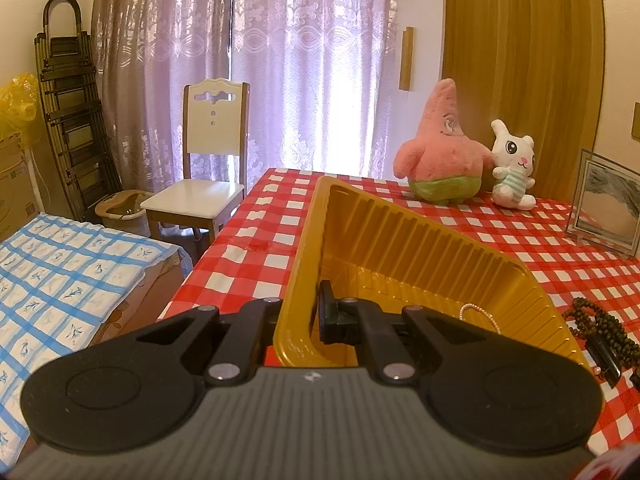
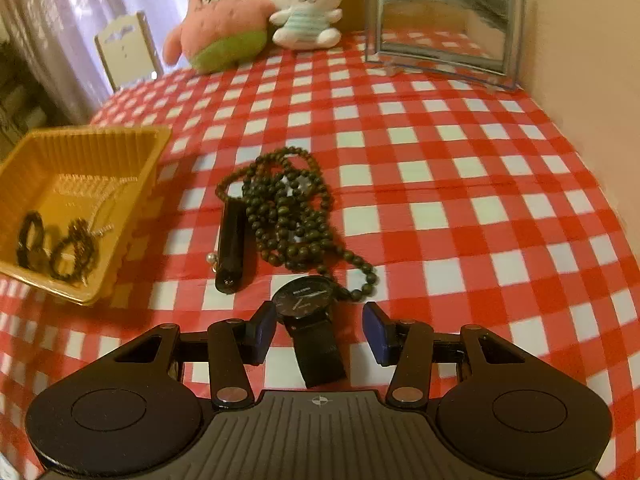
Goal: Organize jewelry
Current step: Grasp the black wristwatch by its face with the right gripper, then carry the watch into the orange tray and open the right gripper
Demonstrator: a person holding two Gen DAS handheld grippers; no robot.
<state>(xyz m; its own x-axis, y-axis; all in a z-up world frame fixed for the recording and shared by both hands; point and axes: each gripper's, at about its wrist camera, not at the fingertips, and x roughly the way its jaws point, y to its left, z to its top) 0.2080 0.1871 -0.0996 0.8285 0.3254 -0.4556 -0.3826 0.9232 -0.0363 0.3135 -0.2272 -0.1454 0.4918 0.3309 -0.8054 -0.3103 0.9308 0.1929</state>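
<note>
**Left clamps tray, right open over watch**

Room w/ lilac curtains (image 1: 280, 60), white chair (image 1: 212, 160), bed in blue check. Table under red-white checked cloth (image 2: 440, 160); pink and white soft toys and a glass frame (image 2: 444, 20) at the far edge. Yellow plastic tray (image 2: 80, 200) at left, holding dark bead bracelets (image 2: 60, 248) and what looks like a thin pearl chain, blurry. Left gripper (image 1: 316, 312) closed tight on the tray's near wall. Dark bead necklace (image 2: 296, 208) heaped mid-table, black tube (image 2: 232, 248) touching its left side. Black watch (image 2: 308, 316) nearest. Right gripper (image 2: 320, 332) apart, strap btwn the pads, not pinched.
</note>
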